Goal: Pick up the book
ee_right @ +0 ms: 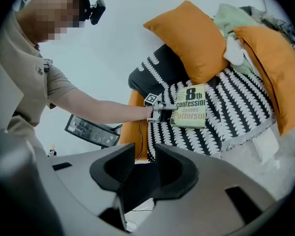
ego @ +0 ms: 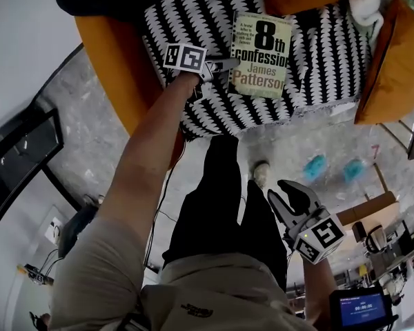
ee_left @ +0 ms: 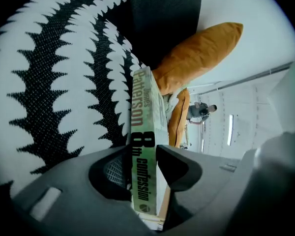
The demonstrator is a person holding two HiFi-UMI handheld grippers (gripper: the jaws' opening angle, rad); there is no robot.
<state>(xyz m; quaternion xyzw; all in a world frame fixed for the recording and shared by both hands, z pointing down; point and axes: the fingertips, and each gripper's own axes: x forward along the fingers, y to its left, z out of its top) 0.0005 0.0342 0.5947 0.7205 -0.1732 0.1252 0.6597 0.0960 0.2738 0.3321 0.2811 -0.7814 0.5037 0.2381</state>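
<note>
The book (ego: 260, 55) is 1 paperback with a pale green cover, the black title "8th confession" and the red name James Patterson. The left tool (ego: 225, 65) grips its spine edge between both jaws. The book lies on a black-and-white blanket (ego: 324, 54). The right tool (ego: 288, 193) is well apart from it, with its jaws parted and empty.

- Beige short-sleeved shirt (ego: 214, 292), black trousers (ego: 221, 205), one pale shoe (ego: 261, 173), black head-mounted camera (ee_right: 94, 10).
- Left gripper (ego: 231, 64) and right gripper (ego: 283, 193): grey plastic fingers (ego: 300, 195), each with a cube (ego: 185, 56) of black-and-white square markers.
</note>
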